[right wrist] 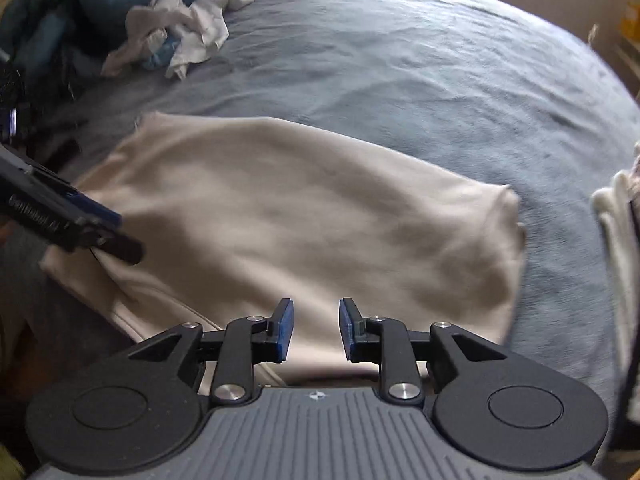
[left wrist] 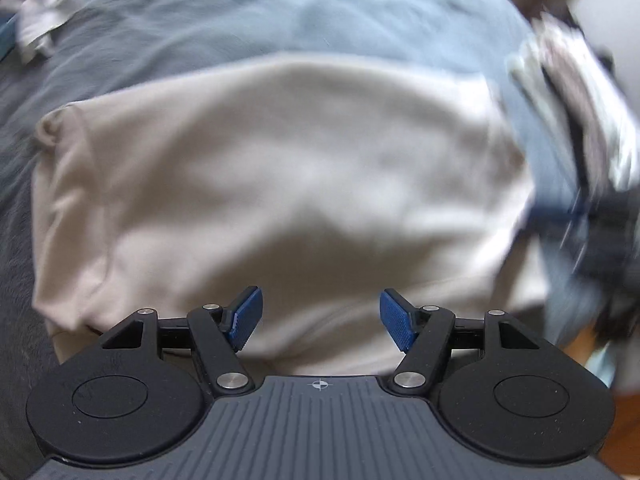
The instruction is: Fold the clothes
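The left gripper (left wrist: 321, 318) hangs wide open and empty over the near edge of the cream garment (left wrist: 280, 184). The right gripper (right wrist: 316, 330) is part open, also empty. The garment lies flat on the blue bedspread (right wrist: 400, 60), long axis crosswise, just ahead of both.

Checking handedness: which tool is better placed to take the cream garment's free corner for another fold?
Likely the right tool: the cream garment's far right corner lies clear ahead of it. The left tool faces the garment's middle. Both are open and empty.

A blue-grey bed (right wrist: 400, 60) carries a folded cream garment (right wrist: 288, 216) and crumpled white clothes (right wrist: 184, 36).
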Demonstrator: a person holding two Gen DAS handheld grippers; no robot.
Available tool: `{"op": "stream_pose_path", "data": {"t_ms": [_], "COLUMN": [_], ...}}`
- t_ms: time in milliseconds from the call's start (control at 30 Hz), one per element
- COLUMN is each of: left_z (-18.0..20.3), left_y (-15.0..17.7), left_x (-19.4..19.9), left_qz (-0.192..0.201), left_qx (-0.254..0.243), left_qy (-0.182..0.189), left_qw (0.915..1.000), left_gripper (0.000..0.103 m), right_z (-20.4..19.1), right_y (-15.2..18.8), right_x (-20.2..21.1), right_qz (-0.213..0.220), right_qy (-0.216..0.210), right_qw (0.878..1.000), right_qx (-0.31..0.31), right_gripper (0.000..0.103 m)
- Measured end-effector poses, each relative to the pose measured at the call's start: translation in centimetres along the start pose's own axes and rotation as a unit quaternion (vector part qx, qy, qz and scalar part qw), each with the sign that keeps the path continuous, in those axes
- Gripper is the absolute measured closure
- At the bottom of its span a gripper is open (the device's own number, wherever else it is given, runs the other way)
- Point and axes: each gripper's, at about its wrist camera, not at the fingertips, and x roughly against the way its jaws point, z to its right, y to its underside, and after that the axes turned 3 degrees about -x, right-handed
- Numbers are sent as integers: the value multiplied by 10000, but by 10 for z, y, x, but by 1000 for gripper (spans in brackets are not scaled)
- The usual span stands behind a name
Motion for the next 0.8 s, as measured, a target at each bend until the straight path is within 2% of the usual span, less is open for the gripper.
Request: {"op": "stream_pose_path", "data": {"t_ms": [100, 167, 267, 333, 433, 500, 567, 667, 800], "left_z": [-18, -30, -46, -46, -43, -44, -45, -45, -46], "left_y": [-15, -17, -19, -20, -22, -27, -28, -29, -31], "left_x": [-9, -26, -48, -48, -49, -49, -50, -51, -50], "left_qz": [-13, -259, -582, -612, -720, -800, -865, -933, -992], "left_qx": [476, 665, 907, 886, 798, 796, 824, 816, 797], "left_qy": [-255, -465, -738, -743, -797, -799, -795, -791, -784], "left_qw": [9985, 9964, 9914, 9914, 9910, 9904, 9896, 9891, 9888], "left_gripper": [38, 37, 35, 34, 33, 33, 33, 32, 32], "right_z": [-7, -6, -6, -6, -9, -9, -6, -4, 2], "right_y": [1, 10, 0, -15, -33, -36, -29, -36, -65], "right_x": [-46, -77, -73, -63, -60, -75, -99, -96, -78], "right_qz": [-272, -577, -665, -678, -427, -528, -882, -1001, -674], "right_qy": [15, 201, 283, 343, 324, 448, 643, 656, 576], "right_qw": [9986, 9966, 9950, 9940, 9947, 9935, 9905, 9893, 9904], "right_qx": [-443, -561, -695, -783, -879, -902, -835, -833, -1056], "right_gripper": [79, 78, 78, 78, 78, 78, 78, 78, 78]}}
